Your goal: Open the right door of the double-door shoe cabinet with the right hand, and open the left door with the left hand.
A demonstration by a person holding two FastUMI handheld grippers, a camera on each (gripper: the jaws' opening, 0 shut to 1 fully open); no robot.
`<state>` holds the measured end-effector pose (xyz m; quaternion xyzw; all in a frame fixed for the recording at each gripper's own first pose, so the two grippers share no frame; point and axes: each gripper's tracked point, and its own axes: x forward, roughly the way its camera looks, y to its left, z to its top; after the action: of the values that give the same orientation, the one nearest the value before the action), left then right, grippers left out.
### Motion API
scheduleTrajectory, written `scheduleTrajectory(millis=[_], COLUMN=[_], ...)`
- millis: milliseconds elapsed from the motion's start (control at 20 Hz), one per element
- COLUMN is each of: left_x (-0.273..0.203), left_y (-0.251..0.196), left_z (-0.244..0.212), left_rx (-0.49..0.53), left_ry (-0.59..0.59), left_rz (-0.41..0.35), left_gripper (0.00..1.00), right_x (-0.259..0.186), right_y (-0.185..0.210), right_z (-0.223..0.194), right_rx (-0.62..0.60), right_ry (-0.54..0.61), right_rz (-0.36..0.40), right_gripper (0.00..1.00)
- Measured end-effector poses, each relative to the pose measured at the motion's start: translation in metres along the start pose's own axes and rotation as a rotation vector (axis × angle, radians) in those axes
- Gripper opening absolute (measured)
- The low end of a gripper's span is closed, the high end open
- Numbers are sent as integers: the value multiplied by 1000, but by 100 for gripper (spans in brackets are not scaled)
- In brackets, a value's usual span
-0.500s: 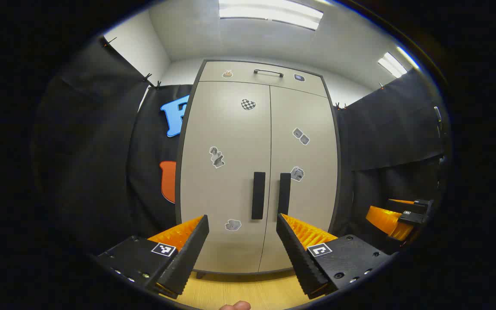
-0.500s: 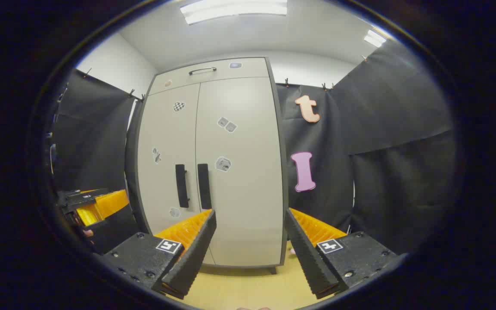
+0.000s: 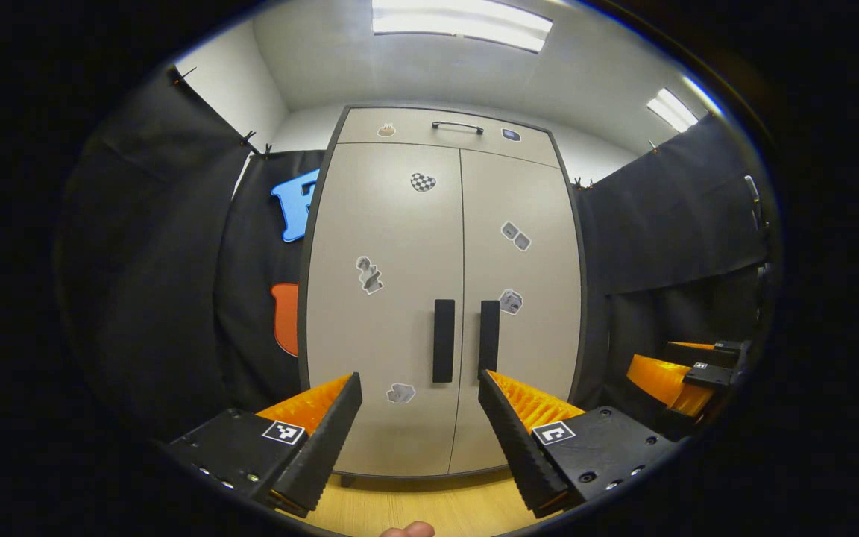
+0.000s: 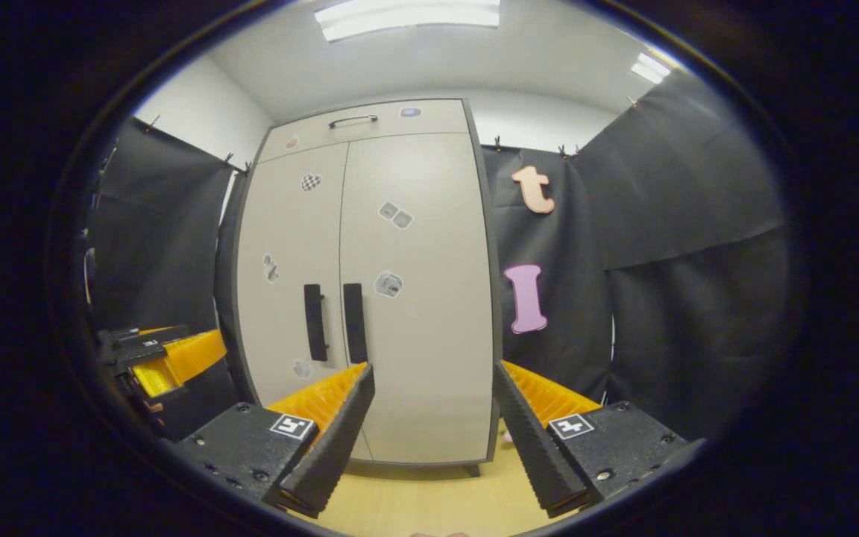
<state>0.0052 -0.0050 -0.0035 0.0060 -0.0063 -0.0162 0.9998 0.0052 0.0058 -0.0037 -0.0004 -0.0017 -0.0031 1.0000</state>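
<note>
Straight ahead in the left gripper view stands the cabinet (image 3: 444,298), upright on the wood floor (image 3: 429,503), both doors flush and closed, so nothing of its inside can be seen. Its left door (image 3: 381,313) and right door (image 3: 523,313) meet at a thin centre seam, with the left handle (image 3: 444,341) and right handle (image 3: 489,337) as two dark vertical bars just beside that seam, near each other but apart. A drawer (image 3: 448,134) with a slim bar pull runs across the top. Small stickers (image 3: 370,274) dot the door fronts. Black cloth (image 3: 168,261) closes in on both sides of the cabinet, touching or nearly touching its edges. Open floor lies between the cabinet's foot and both tools. The left gripper (image 3: 420,418) has its jaws spread wide, holding nothing, well short of the doors, framing the handles between its fingers. The right gripper (image 4: 433,421) is likewise released and empty, aimed at the right door (image 4: 414,298) with the handles (image 4: 353,322) off to its left. It also shows low at the right of the left gripper view (image 3: 679,373)
</note>
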Motion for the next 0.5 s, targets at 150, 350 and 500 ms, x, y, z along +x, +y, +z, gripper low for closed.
scheduleTrajectory(millis=[150, 350, 500], left_x=[2, 7, 10], left_y=[5, 13, 19], left_z=[-8, -9, -12], left_rx=[-1, -11, 9], left_ry=[14, 17, 18], left_rz=[9, 19, 26], left_gripper=[95, 95, 95], right_x=[4, 11, 21], right_y=[1, 7, 11], right_z=[-6, -10, -15], right_rx=[-11, -16, -16], right_ry=[13, 19, 36], right_rz=[-4, -4, -2], right_gripper=[99, 99, 99])
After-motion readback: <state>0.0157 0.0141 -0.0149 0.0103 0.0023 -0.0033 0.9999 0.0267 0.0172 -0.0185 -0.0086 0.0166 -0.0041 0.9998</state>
